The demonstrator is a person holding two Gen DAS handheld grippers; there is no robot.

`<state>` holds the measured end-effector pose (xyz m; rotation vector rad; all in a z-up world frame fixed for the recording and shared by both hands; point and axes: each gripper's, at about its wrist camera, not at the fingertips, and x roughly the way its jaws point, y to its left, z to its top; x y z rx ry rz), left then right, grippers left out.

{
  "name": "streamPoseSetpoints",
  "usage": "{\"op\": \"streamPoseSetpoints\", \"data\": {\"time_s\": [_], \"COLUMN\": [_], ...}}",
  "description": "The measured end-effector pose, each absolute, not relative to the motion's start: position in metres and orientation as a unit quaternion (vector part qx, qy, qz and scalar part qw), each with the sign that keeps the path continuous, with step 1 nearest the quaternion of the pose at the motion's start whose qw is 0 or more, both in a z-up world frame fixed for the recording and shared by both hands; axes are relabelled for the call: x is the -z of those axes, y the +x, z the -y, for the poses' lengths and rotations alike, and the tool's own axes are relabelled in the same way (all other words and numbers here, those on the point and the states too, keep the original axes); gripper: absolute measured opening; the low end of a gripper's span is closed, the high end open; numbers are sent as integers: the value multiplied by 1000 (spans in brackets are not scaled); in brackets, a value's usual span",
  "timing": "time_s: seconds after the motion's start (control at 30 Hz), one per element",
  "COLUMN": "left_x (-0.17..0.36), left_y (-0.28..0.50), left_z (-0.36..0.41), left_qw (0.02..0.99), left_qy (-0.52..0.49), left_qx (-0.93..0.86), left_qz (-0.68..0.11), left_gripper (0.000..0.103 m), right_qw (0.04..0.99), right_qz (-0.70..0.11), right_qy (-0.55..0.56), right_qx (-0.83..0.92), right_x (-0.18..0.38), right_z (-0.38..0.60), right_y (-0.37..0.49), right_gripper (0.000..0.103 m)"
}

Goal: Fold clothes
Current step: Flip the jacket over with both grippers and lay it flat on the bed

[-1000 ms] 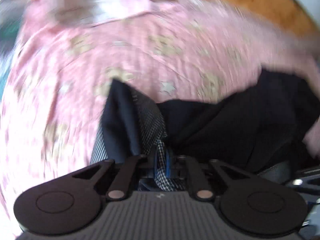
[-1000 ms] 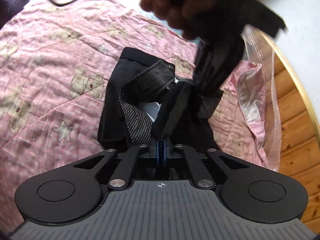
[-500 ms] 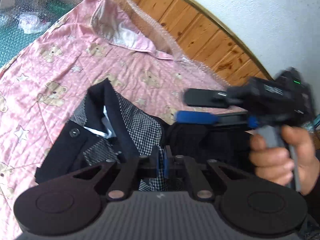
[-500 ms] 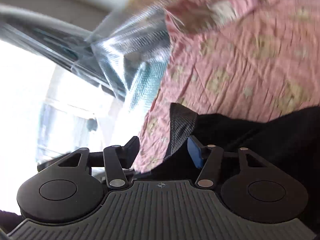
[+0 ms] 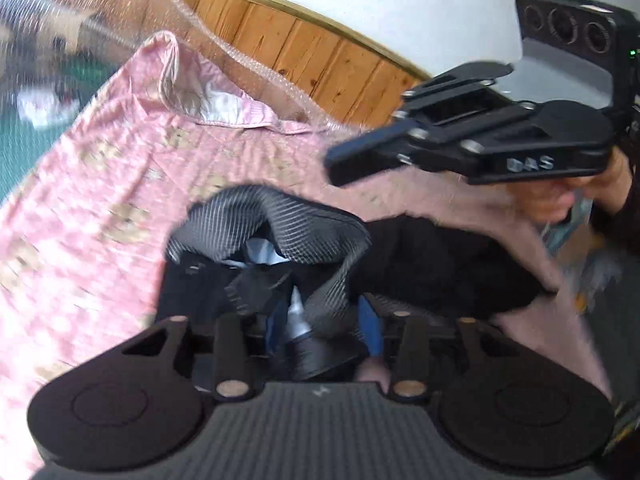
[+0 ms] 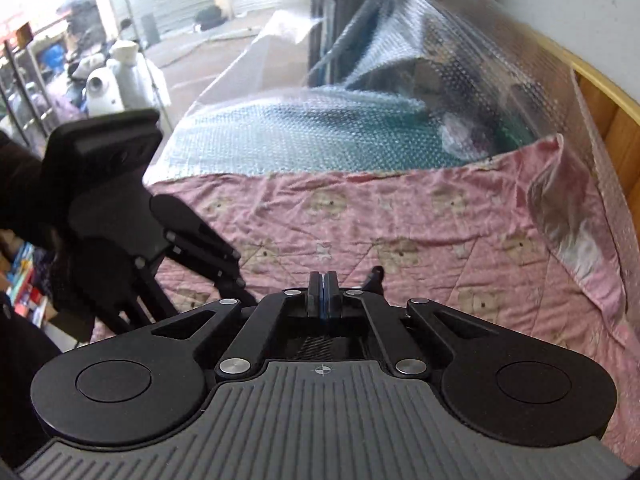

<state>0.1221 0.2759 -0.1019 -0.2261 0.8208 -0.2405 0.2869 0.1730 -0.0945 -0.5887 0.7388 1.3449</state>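
The left gripper (image 5: 320,330) is hanging over the dark garment (image 5: 280,256) on the pink quilt (image 5: 100,184), its fingers just opened apart around a checked fold. At two o'clock, the right gripper (image 6: 324,296) is hovering, fingers together, empty.

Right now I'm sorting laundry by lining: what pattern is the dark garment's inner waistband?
A fine black-and-white check on the garment, clearest in the left wrist view.

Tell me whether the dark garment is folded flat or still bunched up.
Bunched up. The garment lies crumpled on the pink quilt, its checked lining twisted up in a loop, one end between the left gripper's parted fingers.
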Motion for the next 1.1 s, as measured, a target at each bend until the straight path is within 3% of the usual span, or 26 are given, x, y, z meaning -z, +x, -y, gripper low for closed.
{"op": "streamPoseSetpoints", "data": {"time_s": [0.13, 0.23, 0.37, 0.4, 0.47, 0.53, 0.57, 0.6, 0.63, 0.67, 0.73, 0.83, 0.9, 0.93, 0.97, 1.03, 1.1], "left_x": [90, 94, 131, 141, 160, 169, 173, 175, 173, 171, 155, 121, 121, 123, 124, 127, 131], "left_y": [137, 166, 180, 175, 161, 152, 148, 150, 161, 173, 207, 267, 284, 291, 299, 302, 289], "left_z": [-294, -272, -242, -236, -223, -211, -205, -199, -196, -193, -204, -264, -294, -308, -323, -339, -337], "left_qw": [911, 897, 833, 814, 777, 757, 747, 744, 755, 768, 826, 923, 933, 932, 928, 916, 907], "left_qy": [66, 220, 401, 444, 524, 559, 573, 571, 550, 523, 440, 235, 130, 79, 28, -44, -70], "left_qx": [110, 140, 218, 235, 260, 286, 299, 311, 313, 312, 262, 115, 77, 61, 46, 32, 46], "left_qz": [-393, -357, -313, -292, -233, -180, -155, -153, -173, -196, -234, -283, -326, -347, -368, -397, -413], "left_gripper": [62, 66, 66, 65, 63, 63, 53, 39, 5, 2, 2, 3, 6, 15, 30, 49, 50], "right_qw": [677, 691, 738, 751, 774, 792, 800, 807, 813, 819, 834, 855, 859, 860, 857, 845, 836], "right_qz": [-302, -307, -338, -344, -367, -399, -415, -430, -444, -454, -464, -462, -458, -456, -453, -450, -448], "right_qy": [-320, -323, -287, -282, -267, -249, -239, -229, -217, -200, -159, -98, -71, -64, -61, -63, -72], "right_qx": [-590, -570, -509, -487, -442, -389, -362, -335, -308, -288, -252, -215, -216, -221, -237, -281, -309], "right_x": [114, 130, 135, 135, 139, 149, 154, 159, 164, 166, 166, 161, 158, 158, 158, 162, 168], "right_z": [-167, -152, -113, -97, -60, -18, 2, 21, 40, 56, 81, 106, 103, 98, 88, 57, 30], "right_y": [259, 250, 254, 254, 258, 267, 270, 272, 275, 277, 279, 281, 282, 281, 279, 275, 271], "right_gripper": [0, 0, 10, 21, 32, 34, 34, 34, 34, 34, 35, 37, 40, 43, 45, 58, 60]}}
